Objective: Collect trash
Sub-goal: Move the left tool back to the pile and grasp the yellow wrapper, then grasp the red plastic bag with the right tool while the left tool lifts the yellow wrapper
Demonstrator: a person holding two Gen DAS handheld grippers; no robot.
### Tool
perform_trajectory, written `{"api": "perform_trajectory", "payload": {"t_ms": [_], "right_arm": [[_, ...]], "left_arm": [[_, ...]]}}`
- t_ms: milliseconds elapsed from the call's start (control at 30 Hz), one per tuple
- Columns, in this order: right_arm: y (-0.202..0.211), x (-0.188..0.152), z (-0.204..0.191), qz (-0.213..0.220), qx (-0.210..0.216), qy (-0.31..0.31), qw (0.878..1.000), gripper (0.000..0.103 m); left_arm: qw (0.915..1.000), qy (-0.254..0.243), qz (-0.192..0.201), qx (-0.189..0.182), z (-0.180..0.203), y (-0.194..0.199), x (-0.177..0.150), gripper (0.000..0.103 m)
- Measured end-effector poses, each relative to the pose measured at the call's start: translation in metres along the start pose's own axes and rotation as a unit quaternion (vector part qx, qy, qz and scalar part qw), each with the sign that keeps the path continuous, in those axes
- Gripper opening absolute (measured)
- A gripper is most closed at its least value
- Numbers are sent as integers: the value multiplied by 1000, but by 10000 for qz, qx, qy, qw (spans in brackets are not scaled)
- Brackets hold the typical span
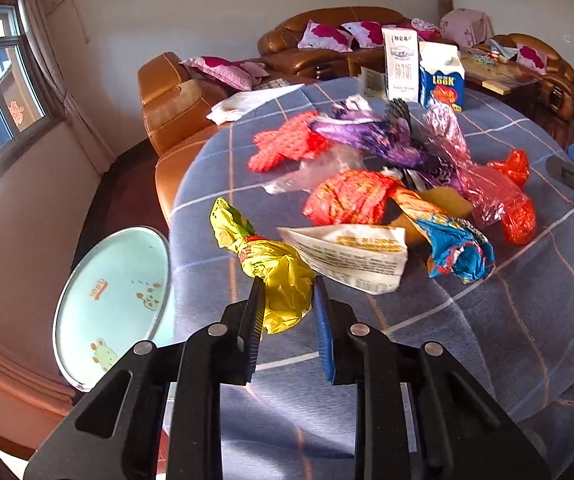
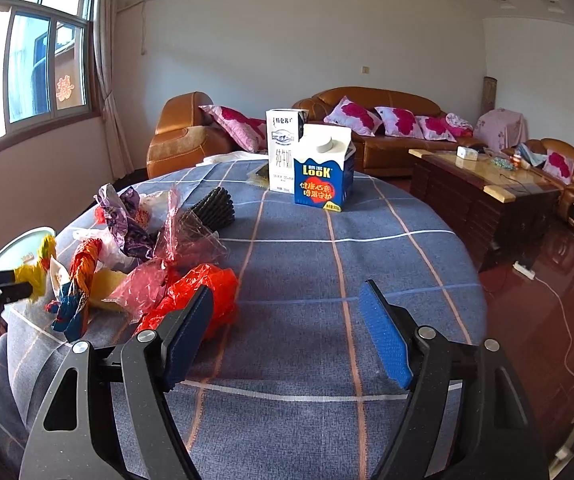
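A round table (image 1: 467, 320) under a blue-grey checked cloth fills both views, with a brown leather sofa (image 2: 387, 120) and pink cushions behind it. Below the table's left edge in the left wrist view sits a pale green basin (image 1: 115, 304) with cartoon prints. At the far side of the table two cartons stand upright and touching: a tall white milk carton (image 2: 283, 148) and, in front of it, a blue carton (image 2: 321, 172) marked LOOK.

The trash lies in a loose heap on the near left part of the cloth: a red plastic bag (image 2: 203, 292), a pink clear wrapper (image 1: 471, 160), a purple wrapper (image 1: 371, 132), a white printed packet (image 1: 355, 256) and a blue and orange wrapper (image 1: 447, 244).

The yellow plastic bag (image 1: 271, 264), twisted into a long roll, lies at the heap's near edge; its long axis runs from the left gripper (image 1: 289, 292) away and leftward, with the free end pointing toward the basin side. The left gripper's jaws stand narrow, pinching the bag's near end between the pads. The right gripper (image 2: 287, 304) stands wide over bare cloth with nothing between its jaws, its left finger just beside the red bag.
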State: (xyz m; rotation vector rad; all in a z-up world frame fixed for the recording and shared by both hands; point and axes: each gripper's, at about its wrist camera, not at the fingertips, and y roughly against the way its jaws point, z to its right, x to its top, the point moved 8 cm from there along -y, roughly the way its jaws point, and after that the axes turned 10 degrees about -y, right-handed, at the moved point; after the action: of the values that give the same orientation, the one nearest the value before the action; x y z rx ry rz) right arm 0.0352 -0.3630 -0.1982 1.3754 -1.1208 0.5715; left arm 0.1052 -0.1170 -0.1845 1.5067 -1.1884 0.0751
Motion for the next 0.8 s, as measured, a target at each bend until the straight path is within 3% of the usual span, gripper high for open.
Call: {"api": "perform_trajectory", "payload": {"t_ms": [467,800], "right_arm": [[-10,21,-32,33,205,54,9998,73],[-12,2,-74,-369,607,311,9970,52]], "left_arm": [[9982,188,226,516,-57,23,0,23],[9984,184,70,532,-63,20,-26,23]]}}
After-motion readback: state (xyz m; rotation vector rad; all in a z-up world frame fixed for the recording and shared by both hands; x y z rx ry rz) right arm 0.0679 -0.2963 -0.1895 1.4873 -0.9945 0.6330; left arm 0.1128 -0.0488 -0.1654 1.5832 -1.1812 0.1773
